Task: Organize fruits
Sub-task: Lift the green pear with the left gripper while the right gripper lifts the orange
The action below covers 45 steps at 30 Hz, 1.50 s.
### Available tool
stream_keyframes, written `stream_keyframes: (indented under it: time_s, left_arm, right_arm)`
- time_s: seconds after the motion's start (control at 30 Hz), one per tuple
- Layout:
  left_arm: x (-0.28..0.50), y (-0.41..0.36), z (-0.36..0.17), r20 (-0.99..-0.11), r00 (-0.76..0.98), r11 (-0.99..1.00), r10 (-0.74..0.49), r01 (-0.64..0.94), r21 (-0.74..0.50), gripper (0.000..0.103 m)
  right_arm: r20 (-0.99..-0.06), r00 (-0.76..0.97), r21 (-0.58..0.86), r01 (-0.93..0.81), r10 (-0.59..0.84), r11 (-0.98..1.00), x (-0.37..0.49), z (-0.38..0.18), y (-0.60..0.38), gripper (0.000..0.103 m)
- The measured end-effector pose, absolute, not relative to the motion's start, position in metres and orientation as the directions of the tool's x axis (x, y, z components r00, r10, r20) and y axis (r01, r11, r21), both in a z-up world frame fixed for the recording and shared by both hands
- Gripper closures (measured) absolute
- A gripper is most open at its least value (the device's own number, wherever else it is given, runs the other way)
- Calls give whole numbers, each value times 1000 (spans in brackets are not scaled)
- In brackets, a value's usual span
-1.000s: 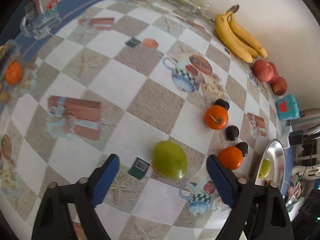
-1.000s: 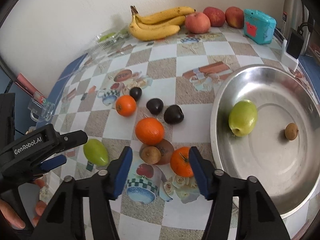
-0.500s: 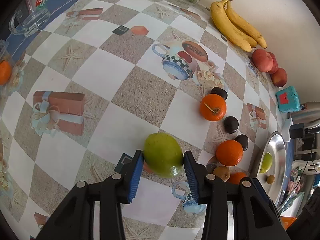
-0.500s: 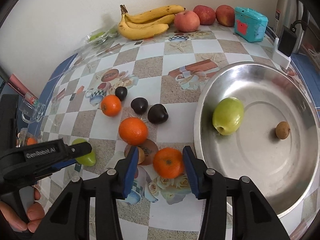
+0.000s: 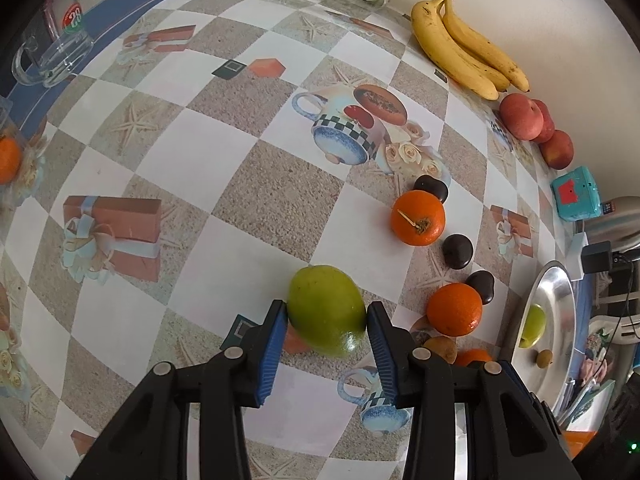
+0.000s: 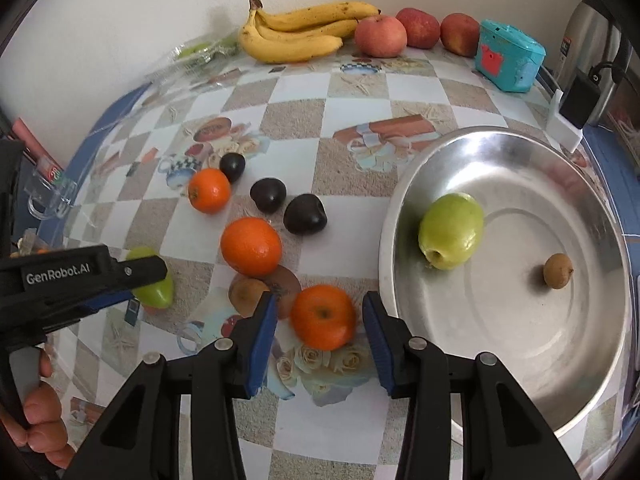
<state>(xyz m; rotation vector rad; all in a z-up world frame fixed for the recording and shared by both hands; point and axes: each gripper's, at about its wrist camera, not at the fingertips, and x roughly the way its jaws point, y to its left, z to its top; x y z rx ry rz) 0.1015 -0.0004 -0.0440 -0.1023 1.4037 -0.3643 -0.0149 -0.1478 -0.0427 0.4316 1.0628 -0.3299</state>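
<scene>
Checkered oilcloth (image 6: 352, 184) printed with mugs and gift boxes covers the table beneath a pale wall. At its right edge sits a steel bowl (image 6: 592, 344) holding a green apple (image 6: 451, 230) and one small brown fruit (image 6: 557, 270). Left gripper (image 5: 326, 316) is clamped on a green mango (image 5: 326, 314) — both pads touching. Right gripper's (image 6: 320, 318) jaws are closing around an orange (image 6: 322, 316), small gaps remaining.
</scene>
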Motion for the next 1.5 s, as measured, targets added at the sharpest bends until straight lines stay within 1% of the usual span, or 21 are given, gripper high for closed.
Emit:
stream_keyframes:
  time_s: [0.23,0.77,0.87,0.97,1.03,1.2,1.4,1.5]
  left_arm:
    - [101,0,-42,-942,126,940,-311,184,-286,59]
    - [100,-2,-33,-940,156,945,-305,176,-277,59]
    - [101,-2,-32,-940,163,946,-301,172,-273,59]
    - [100,-2,-31,-940,167,948,-297,169,-270,59]
    - [100,-3,-31,-941,168,949,-294,170,-266,59]
    - [98,-3,-30,-941,171,951,-291,163,-265,59]
    - [96,-3,-29,-939,168,948,-300,159,-274,59]
    - [97,-4,-30,-939,161,947,-303,157,-279,59]
  right_arm:
    - [-895,442,152,424,-57,893,-12,-43,-141,59]
    - [-895,443,150,415,-55,897,-11,-42,-141,59]
    - [-892,447,142,412,-64,900,-12,-42,-141,62]
    - [-891,448,138,414,-69,900,-12,-43,-142,68]
    - [-888,457,159,418,-55,894,-14,-43,-145,68]
    - [-890,454,162,413,-48,896,-15,-43,-144,68]
    - [-878,478,231,433,-4,871,-21,-43,-152,71]
    - [-878,479,237,430,2,871,-21,-43,-152,71]
